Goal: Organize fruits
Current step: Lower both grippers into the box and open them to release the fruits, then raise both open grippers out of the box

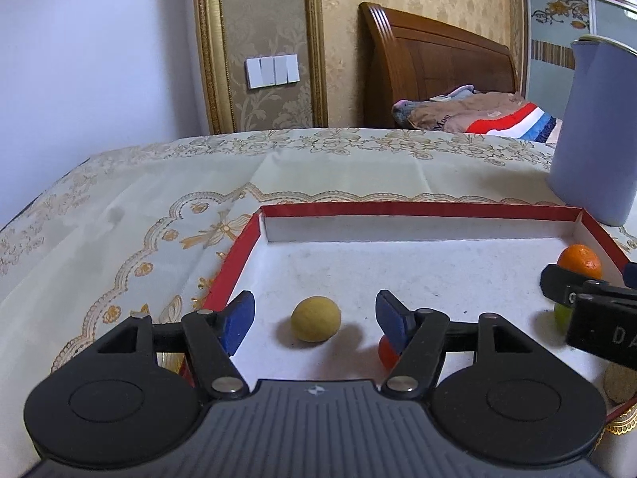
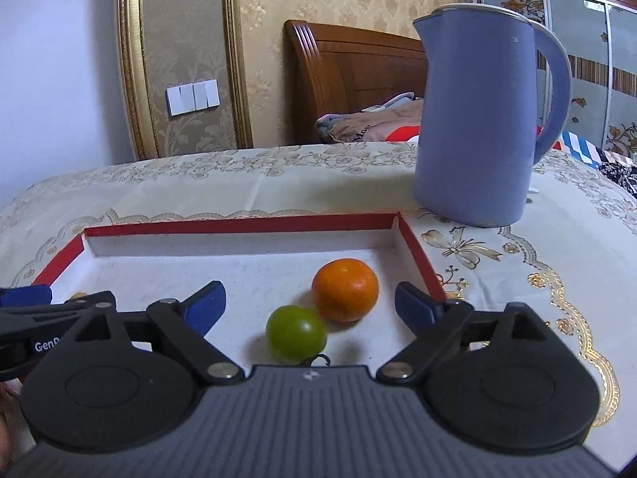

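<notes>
- left gripper [image 1: 314,314]: jaws apart, gripping nothing; yellow fruit [image 1: 316,318] lies free between the pads on the tray [image 1: 398,212] floor.
- right gripper [image 2: 310,304]: jaws wide, released; green fruit [image 2: 296,332] touching orange [image 2: 344,289], both near the tray's right wall.
- blue kettle [image 2: 473,127] beyond the tray's far right corner, on the tablecloth [image 2: 199,183].

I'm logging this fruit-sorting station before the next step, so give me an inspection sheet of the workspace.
Surface: table under a cream, gold-patterned cloth.
Job's things: red-rimmed tray holds an orange touching a green fruit, a yellow fruit, a red fruit partly hidden.
Clutter: blue kettle beside the tray.
Grippers: left gripper open around the yellow fruit; right gripper open, holding nothing.
Cables: nothing seen.
Surroundings: bed headboard, wall switches.
</notes>
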